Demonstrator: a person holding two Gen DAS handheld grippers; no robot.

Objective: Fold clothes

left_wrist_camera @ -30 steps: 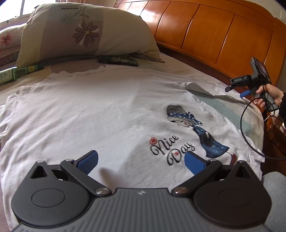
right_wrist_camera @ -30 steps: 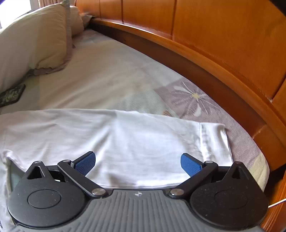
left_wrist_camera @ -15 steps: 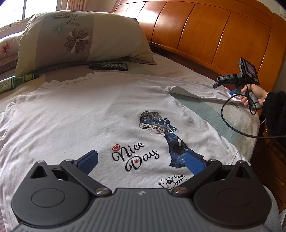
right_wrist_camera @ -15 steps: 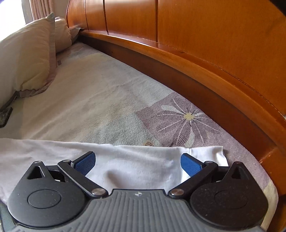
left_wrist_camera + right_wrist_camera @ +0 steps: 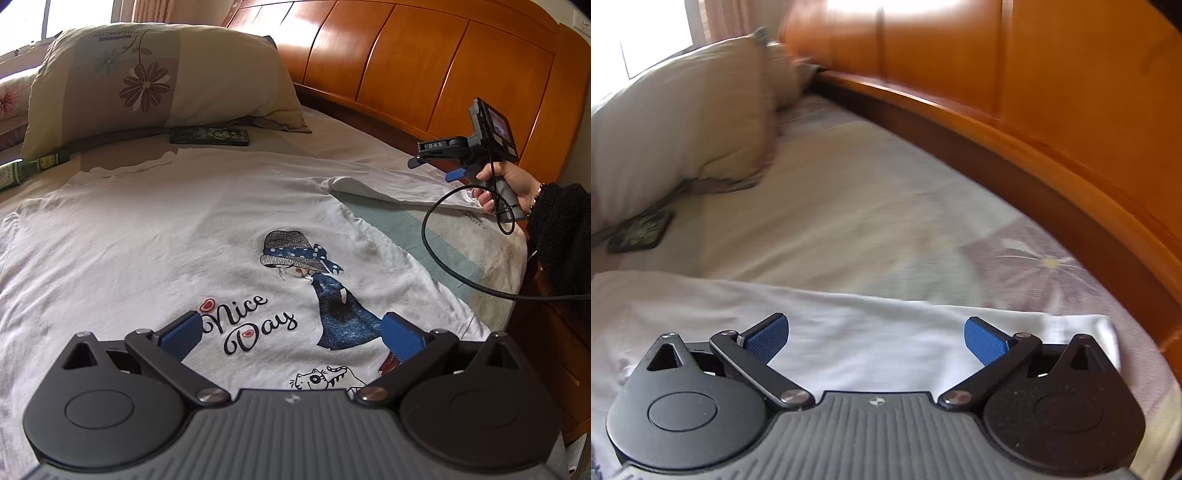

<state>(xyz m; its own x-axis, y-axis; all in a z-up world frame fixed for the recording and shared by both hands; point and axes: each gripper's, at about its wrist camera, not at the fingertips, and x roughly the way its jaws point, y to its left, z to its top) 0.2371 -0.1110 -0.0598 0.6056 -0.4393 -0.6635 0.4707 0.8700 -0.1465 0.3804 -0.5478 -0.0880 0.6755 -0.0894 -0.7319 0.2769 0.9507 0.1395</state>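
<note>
White cotton T-shirt (image 5: 155, 236) lies flat, print side up, spread across bed (image 5: 424, 236); "Nice Day" graphic w/ hatted figure sits towards hem end, near left cam. One sleeve (image 5: 849, 332) stretched out sideways towards headboard (image 5: 424, 66), cuff end close to mattress edge. Spread reads as prep: garment smoothed out so folds can start, none yet made, judging by full outline visible.

Left tongs (image 5: 291, 332) released, blue pads wide apart, hovering over lower front of shirt, nothing between them. Right tongs (image 5: 875, 336) also released, jaws wide, poised over sleeve fabric; from left view seen held in person's hand (image 5: 502, 184), cable looping down off bed side. Likely positioned to take sleeve & bring it inward over body — judgement only.

Edges: sleeve cuff near bed's corner, wooden frame just beyond; little slack on that side. Far edge of shirt runs close to pillow (image 5: 155, 77); dark flat case (image 5: 208, 136) lies just in front of pillow, apart from shirt. Green bottle-like item (image 5: 22, 170) at far left, partly cut off. Open sheet betw. sleeve & headboard gives room for right-side moves. Right view motion-blurred.
</note>
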